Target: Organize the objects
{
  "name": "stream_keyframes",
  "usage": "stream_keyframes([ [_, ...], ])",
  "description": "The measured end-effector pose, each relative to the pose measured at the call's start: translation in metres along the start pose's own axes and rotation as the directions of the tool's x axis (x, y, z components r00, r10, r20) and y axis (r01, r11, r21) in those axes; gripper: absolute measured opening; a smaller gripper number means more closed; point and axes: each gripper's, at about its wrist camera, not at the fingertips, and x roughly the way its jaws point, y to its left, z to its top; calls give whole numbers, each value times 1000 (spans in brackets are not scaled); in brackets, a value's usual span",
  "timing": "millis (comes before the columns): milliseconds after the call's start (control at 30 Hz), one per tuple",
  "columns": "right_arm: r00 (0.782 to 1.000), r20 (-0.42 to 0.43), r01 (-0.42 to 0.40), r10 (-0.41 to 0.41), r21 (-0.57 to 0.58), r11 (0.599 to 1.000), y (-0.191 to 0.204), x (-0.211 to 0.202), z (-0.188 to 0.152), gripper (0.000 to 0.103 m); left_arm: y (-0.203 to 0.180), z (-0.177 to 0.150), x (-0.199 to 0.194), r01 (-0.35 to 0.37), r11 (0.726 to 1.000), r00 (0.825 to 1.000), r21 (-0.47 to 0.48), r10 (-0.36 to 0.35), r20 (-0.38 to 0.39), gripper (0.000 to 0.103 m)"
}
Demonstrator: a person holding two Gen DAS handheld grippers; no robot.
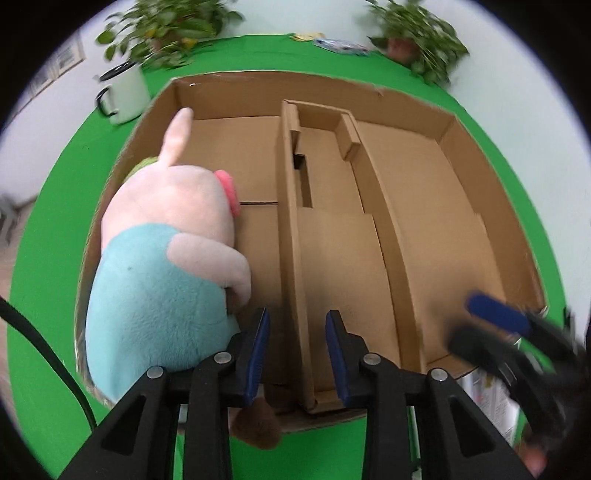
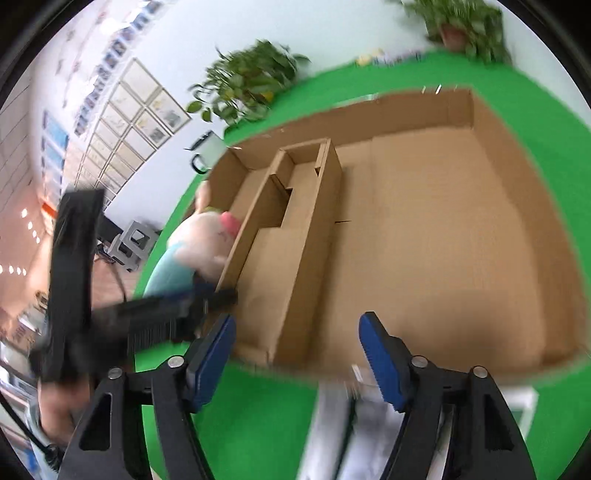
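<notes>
A pink plush pig in a light blue outfit [image 1: 159, 266] lies in the left compartment of a cardboard box [image 1: 491, 177] with inner dividers [image 1: 291, 236]. My left gripper [image 1: 297, 325] is open and empty, its jaws either side of the left divider, just right of the pig. My right gripper [image 2: 297, 332] is open and empty above the box's near edge; it shows blurred in the left wrist view [image 1: 491, 321]. The pig [image 2: 199, 240] and box [image 2: 443, 236] also show in the right wrist view. A white flat item [image 2: 351, 424] lies below the right gripper.
A green cloth [image 1: 48, 221] covers the table. A white enamel mug [image 1: 123, 92] stands left of the box. Two potted plants [image 1: 166, 26] [image 1: 413, 33] and a flat packet [image 1: 340, 45] are at the back. A brown object [image 1: 258, 424] lies at the box's near edge.
</notes>
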Motion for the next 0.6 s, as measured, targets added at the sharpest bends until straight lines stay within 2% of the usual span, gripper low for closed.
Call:
stream_keyframes([
  [67,999,-38,32,-32,10,999,1,26,9,54,-4,1,2,-13,999,1000,33,14,-11,28],
  [100,997,-57,44,-44,4,999,2,38,9,50,-6,2,2,-14,999,1000,44,14,-13,23],
  [133,995,-77,56,-56,-7,998,4,47,11,37,-7,2,3,-10,998,1000,55,11,-21,15],
  [167,993,-91,68,-70,-17,998,6,53,10,20,-7,3,4,-3,999,1000,54,5,-25,13],
  [200,989,-114,86,-90,-39,996,9,63,9,16,-7,4,4,-8,999,1000,53,10,-26,12],
  [233,990,-111,80,-85,-50,996,11,65,8,14,-5,3,3,-5,999,1000,48,7,-24,10],
  [333,988,-108,100,-112,-112,989,20,67,7,13,2,-2,0,16,1000,999,27,-15,-37,10],
  [467,983,-154,78,-97,-122,989,26,73,11,13,3,-3,-1,-19,999,999,30,20,-47,10],
  [600,982,-159,78,-98,-125,989,35,81,16,13,7,-2,-2,-46,999,997,30,48,-59,10],
])
